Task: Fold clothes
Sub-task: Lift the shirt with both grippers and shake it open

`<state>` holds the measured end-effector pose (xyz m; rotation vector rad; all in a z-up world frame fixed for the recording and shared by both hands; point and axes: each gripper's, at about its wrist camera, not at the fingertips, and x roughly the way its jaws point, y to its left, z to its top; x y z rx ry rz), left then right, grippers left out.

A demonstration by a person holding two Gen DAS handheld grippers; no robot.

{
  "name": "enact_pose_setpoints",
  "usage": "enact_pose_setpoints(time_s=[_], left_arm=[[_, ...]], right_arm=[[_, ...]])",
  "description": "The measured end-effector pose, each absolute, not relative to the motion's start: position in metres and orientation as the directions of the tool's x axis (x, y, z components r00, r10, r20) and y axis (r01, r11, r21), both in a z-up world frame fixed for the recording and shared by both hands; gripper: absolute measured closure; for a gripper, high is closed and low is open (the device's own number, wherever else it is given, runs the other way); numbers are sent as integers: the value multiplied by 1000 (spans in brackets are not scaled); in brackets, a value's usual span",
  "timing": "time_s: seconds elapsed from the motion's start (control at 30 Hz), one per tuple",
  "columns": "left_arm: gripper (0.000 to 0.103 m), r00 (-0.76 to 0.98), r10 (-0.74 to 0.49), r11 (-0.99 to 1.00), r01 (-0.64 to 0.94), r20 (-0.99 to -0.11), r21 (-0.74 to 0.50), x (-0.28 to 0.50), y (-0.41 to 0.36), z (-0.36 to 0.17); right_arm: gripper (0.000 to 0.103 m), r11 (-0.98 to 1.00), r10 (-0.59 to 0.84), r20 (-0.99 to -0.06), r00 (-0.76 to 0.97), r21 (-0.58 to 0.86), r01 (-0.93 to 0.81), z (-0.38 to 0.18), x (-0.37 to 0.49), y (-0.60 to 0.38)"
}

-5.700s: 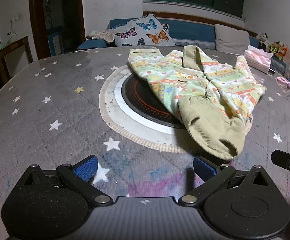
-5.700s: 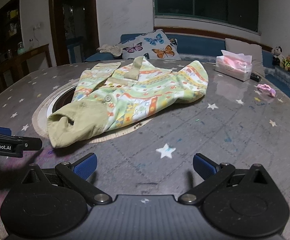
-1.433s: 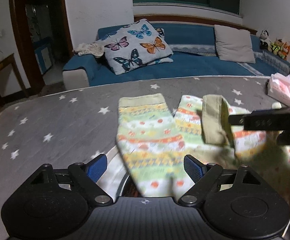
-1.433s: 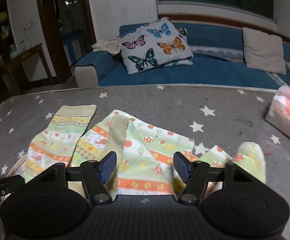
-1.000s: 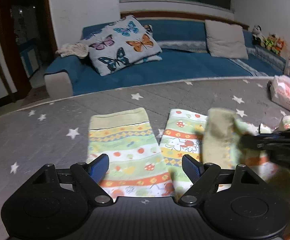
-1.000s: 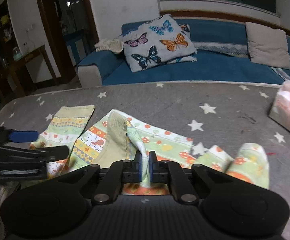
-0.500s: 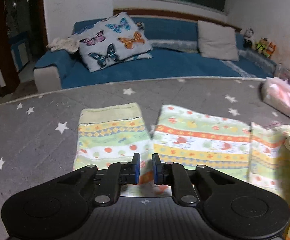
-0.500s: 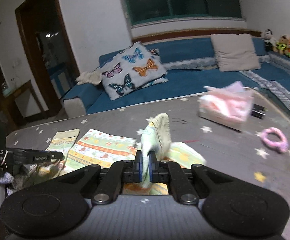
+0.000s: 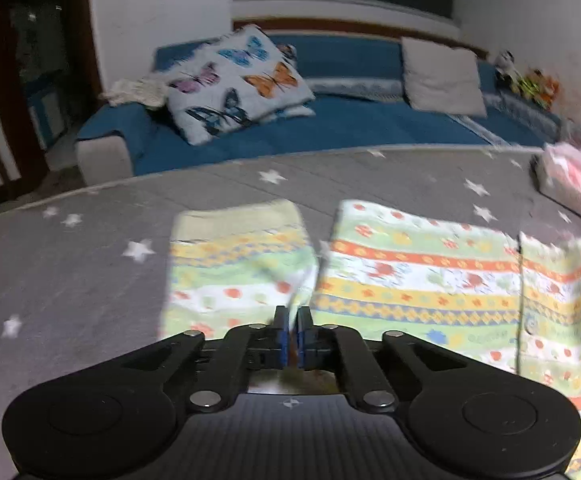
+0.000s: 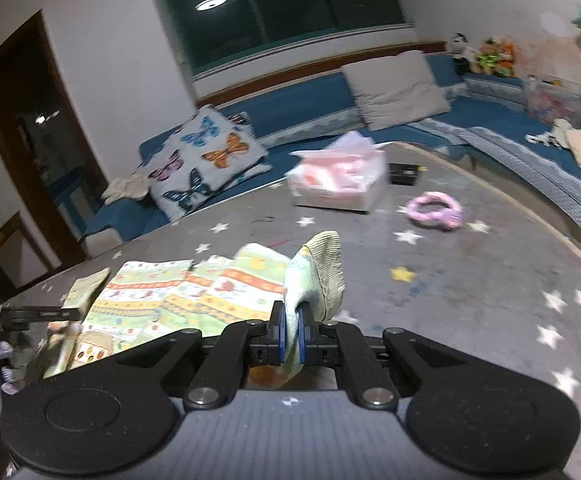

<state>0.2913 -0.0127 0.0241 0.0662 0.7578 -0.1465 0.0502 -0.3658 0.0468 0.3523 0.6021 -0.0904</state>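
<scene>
A child's jacket [image 9: 418,276] with green, orange and yellow stripes lies spread on the grey star-printed table [image 9: 70,280]. Its left sleeve [image 9: 238,264] lies flat beside the body. My left gripper [image 9: 293,320] is shut on a pinched fold of the jacket where sleeve and body meet. In the right wrist view the jacket [image 10: 194,292] stretches off to the left. My right gripper [image 10: 290,316] is shut on its khaki-lined edge [image 10: 326,264], which stands up above the pads. The left gripper [image 10: 38,314] shows at that view's far left.
A pink tissue box [image 10: 338,184], a pink ring toy [image 10: 434,210] and a small black object [image 10: 404,172] lie on the table's far right. The table's curved edge [image 10: 550,224] runs close behind them. A blue sofa [image 9: 330,128] with a butterfly pillow [image 9: 238,84] stands beyond.
My left gripper went from open to shut on the jacket fold. My right gripper carried the khaki-lined edge off to the right, and the jacket's body has opened out flat.
</scene>
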Motion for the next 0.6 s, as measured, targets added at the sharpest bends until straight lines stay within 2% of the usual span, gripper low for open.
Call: enact_pose_setpoints(time_s=[0.23,0.37,0.6], left_arm=[[102,780,-26,1000,22,-626,-15,253,39,49],[102,813,37,995,-82,-581,-52,211,82,61],[102,823,111,963,-228,-558,-144,125,143,59]], right_arm=[[98,908,-21,-558,829,337,250,42,15,-385],[98,895,-30,-557,830,354,270,39,2,-392],[99,881,-21,-550,835,384,276,33,-15,-394]])
